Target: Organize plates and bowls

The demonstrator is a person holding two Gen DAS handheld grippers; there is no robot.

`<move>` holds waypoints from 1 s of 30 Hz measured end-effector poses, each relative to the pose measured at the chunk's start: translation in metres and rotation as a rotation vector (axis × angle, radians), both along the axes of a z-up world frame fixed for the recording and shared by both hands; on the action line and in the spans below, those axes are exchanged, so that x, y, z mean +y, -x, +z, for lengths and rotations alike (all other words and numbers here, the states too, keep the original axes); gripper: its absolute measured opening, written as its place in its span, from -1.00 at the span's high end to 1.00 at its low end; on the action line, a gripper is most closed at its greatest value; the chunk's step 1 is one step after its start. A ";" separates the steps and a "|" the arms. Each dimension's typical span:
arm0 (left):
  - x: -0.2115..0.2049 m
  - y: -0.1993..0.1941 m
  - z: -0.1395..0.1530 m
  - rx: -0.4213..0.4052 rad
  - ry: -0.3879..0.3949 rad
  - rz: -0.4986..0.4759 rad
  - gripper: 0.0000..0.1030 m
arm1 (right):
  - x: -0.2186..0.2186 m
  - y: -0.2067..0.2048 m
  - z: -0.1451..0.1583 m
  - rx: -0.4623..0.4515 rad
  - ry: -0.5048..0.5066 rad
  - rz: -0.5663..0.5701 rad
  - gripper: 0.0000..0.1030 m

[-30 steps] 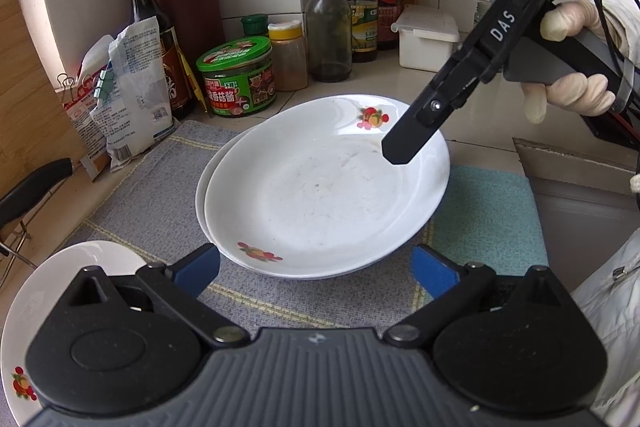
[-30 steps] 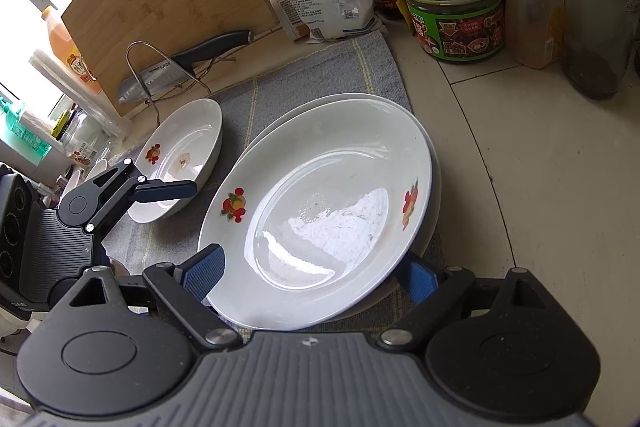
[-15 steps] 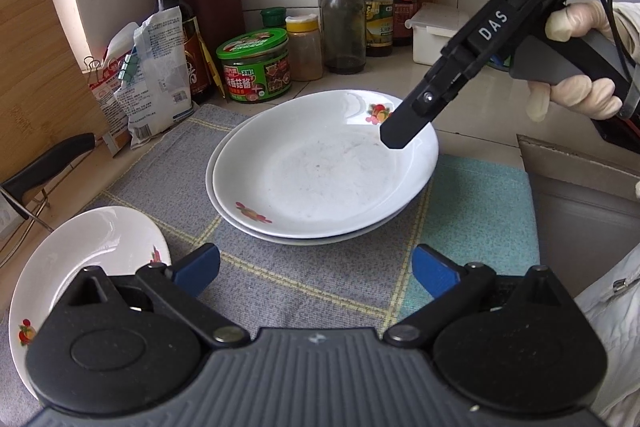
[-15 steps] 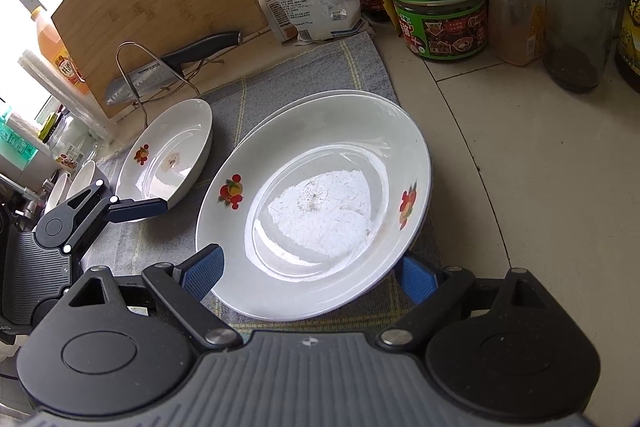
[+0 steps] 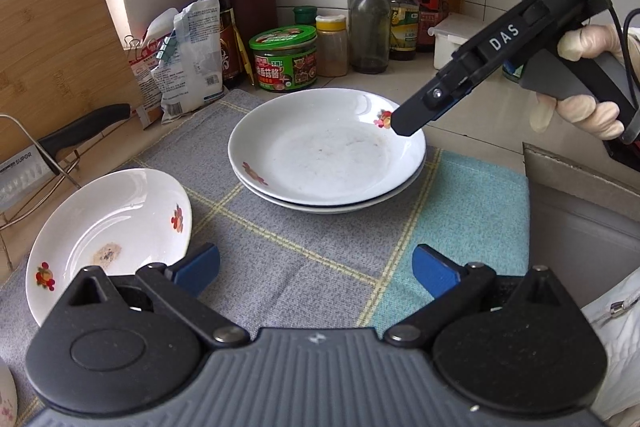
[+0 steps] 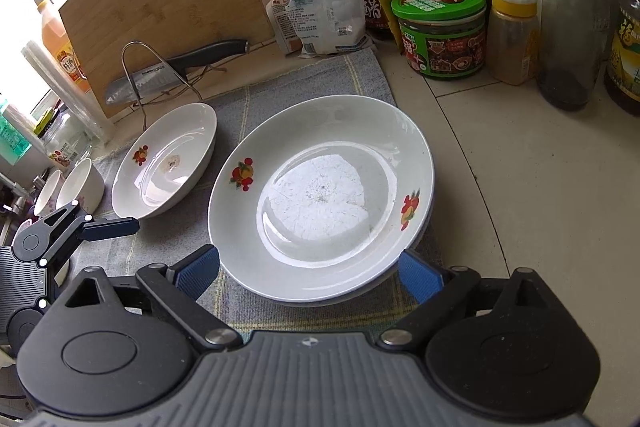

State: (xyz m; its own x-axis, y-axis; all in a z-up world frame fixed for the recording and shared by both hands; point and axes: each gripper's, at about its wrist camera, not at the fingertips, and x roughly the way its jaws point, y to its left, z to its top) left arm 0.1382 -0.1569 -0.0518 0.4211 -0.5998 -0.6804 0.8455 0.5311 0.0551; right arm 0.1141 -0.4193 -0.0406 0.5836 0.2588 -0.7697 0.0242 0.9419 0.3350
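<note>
Now both white, fruit-printed plates (image 6: 320, 195) sit stacked, each hand-held gripper (image 6: 308, 267) wide open and empty.

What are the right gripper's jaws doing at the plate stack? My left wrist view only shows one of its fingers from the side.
Observer: The right gripper is open. Its jaws have just been opening, and the near rim of the top plate lies between the pads, which are not pressing on it.
Operator: Is there any crockery beyond the single plate that I can't make out?
Observer: Yes. Two small white bowls stand side by side next to the single plate, on its side away from the stack.
</note>
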 end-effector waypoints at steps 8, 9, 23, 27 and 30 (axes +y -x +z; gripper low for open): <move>0.012 0.010 0.006 -0.017 0.007 0.074 -0.98 | 0.030 0.002 0.010 -0.060 0.154 0.054 -1.00; 0.014 0.012 0.007 -0.021 0.006 0.085 -0.98 | 0.037 0.002 0.010 -0.064 0.179 0.067 -1.00; 0.074 0.019 0.009 -0.008 -0.002 0.302 -0.98 | 0.117 0.001 0.016 -0.147 0.294 0.203 -1.00; 0.094 0.019 0.009 -0.002 -0.007 0.336 -0.98 | 0.142 0.001 0.016 -0.153 0.314 0.213 -1.00; 0.106 0.016 0.011 0.008 -0.008 0.362 -0.98 | 0.159 0.001 0.014 -0.159 0.334 0.238 -1.00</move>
State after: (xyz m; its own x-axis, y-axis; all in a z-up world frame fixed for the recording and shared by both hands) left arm 0.1217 -0.0509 -0.0409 0.5997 -0.4071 -0.6889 0.6029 0.7960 0.0545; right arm 0.1133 -0.2607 -0.0264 0.6556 0.1525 -0.7395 -0.2341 0.9722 -0.0071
